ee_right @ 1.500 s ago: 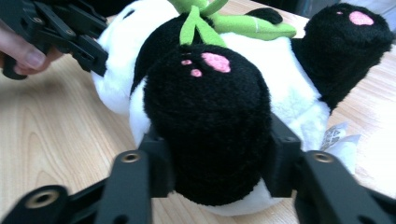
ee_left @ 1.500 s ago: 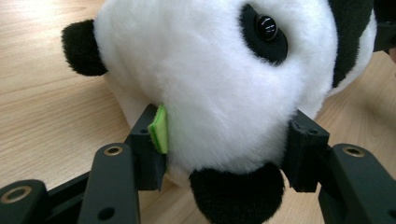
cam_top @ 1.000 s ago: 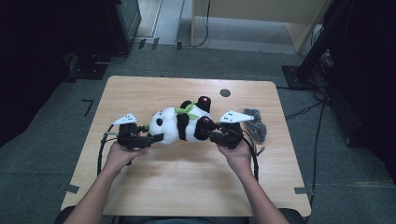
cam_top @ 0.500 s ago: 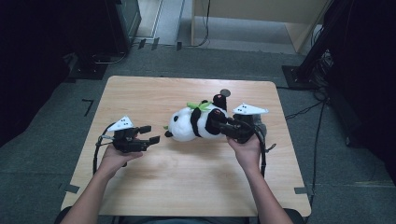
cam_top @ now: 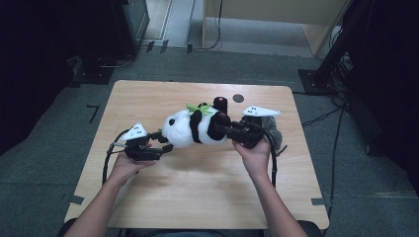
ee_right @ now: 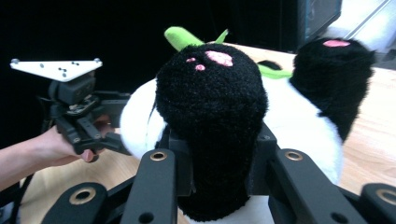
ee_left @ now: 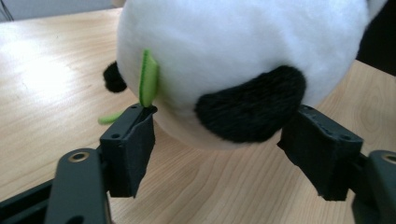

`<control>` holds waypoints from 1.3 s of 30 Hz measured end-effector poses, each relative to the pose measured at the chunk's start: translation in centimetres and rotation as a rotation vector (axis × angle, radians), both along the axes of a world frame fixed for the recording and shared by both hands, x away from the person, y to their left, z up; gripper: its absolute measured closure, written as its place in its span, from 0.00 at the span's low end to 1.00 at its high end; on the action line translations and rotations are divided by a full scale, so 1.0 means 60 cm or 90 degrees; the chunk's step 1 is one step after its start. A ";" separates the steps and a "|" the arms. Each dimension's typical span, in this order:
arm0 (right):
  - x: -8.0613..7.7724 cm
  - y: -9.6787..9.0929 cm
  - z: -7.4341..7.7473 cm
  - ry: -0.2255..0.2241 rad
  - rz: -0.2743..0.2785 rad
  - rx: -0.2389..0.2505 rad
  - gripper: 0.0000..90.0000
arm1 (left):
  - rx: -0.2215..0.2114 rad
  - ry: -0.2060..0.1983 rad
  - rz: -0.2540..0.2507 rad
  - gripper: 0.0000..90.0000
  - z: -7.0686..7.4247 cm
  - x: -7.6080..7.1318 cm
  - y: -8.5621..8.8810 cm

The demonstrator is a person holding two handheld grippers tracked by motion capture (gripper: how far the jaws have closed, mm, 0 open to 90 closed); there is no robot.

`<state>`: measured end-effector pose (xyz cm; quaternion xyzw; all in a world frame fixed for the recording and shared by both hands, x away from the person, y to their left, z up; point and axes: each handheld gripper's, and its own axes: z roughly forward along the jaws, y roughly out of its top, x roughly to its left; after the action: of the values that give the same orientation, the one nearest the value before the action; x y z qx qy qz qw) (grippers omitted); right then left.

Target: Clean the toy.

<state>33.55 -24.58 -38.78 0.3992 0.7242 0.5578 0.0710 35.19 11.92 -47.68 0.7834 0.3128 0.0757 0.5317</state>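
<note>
A black and white panda plush (cam_top: 190, 129) with a green leaf (cam_top: 197, 107) hangs sideways just over the wooden table (cam_top: 197, 197). My right gripper (cam_top: 223, 129) is shut on one black leg (ee_right: 210, 121), its pads pressing both sides. The other leg (ee_right: 334, 79) sticks up to the right. My left gripper (cam_top: 163, 140) is at the panda's head (ee_left: 243, 60). Its jaws have just been opening and stand on either side of the head's lower edge, pads apart from the fur. The left gripper (ee_right: 100, 140) also appears past the panda in the right gripper view.
A grey soft thing (cam_top: 272, 131) lies on the table behind my right hand. A small dark round spot (cam_top: 238, 98) marks the table's far side. Cables trail from both grippers. Dark cabinets and a stand ring the table on the floor.
A second ago both grippers were on the panda. The left one then came off as the panda swung right. The head now sits back at the left gripper's open tips.
</note>
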 end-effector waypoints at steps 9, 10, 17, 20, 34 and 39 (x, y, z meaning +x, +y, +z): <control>0.000 -0.004 -0.014 0.029 0.027 0.018 0.79 | 0.023 -0.035 0.033 0.15 -0.010 0.018 -0.002; 0.001 -0.003 -0.015 0.029 0.031 0.019 0.79 | 0.026 -0.037 0.034 0.15 -0.010 0.020 -0.003; 0.003 0.009 -0.027 0.047 0.044 0.005 0.80 | 0.075 -0.046 -0.011 0.41 -0.016 0.018 -0.017; 0.004 0.010 -0.029 0.051 0.044 0.003 0.80 | 0.068 -0.019 -0.011 0.51 -0.016 0.023 -0.016; 0.014 -0.010 -0.037 0.059 0.023 0.006 0.76 | 0.055 0.019 0.017 0.81 0.013 0.016 -0.017; 0.017 -0.016 -0.038 0.042 0.018 0.003 0.71 | 0.041 -0.018 0.012 0.89 0.027 0.007 -0.013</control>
<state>34.55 -25.54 -41.08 0.4073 0.7304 0.5469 0.0385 35.59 11.14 -46.03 0.7961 0.3100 0.1014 0.5098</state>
